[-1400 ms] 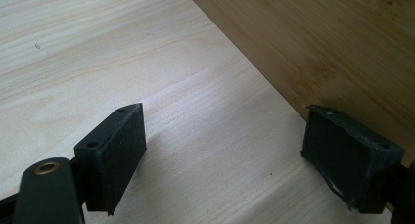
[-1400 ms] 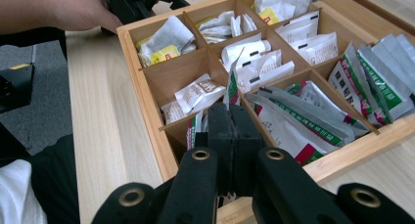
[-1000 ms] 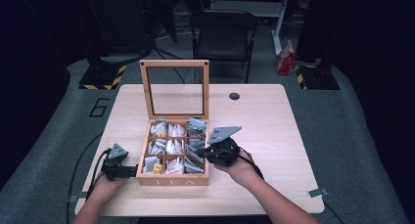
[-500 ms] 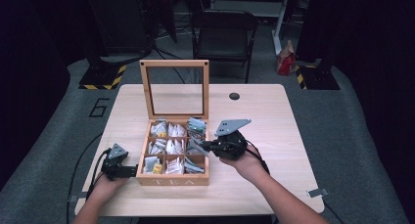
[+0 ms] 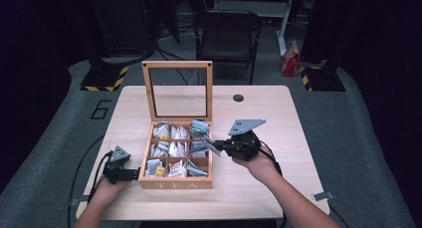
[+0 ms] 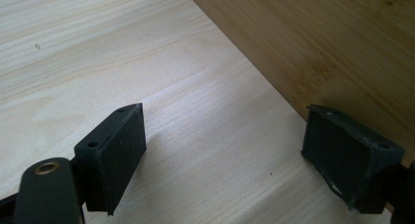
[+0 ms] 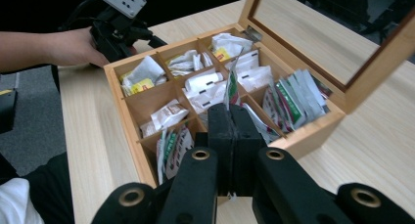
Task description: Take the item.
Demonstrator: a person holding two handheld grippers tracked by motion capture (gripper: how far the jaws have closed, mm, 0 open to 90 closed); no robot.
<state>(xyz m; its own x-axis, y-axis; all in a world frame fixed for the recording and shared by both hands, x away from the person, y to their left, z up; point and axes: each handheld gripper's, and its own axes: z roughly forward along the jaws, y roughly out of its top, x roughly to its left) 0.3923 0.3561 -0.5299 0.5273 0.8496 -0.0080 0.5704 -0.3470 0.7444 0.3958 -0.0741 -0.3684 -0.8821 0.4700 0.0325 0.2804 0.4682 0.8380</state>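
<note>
- The wooden tea box (image 5: 175, 182) sits on the pale wood-grain table (image 5: 278, 118), its glass-paned lid (image 5: 177, 91) upright at the far side and the "TEA" front facing the person.
- 9 square compartments hold paper tea bags (image 7: 205, 89).
- The right gripper (image 5: 215, 147) has its 2 black jaws pressed together on a thin tea packet (image 7: 231, 84), held edge-up over the box's right side, long axis running away from the jaws.
- The left gripper (image 6: 235, 150) rests on the table against the box's left wall, its textured pads (image 6: 125, 145) wide apart, gripping nothing.
</note>
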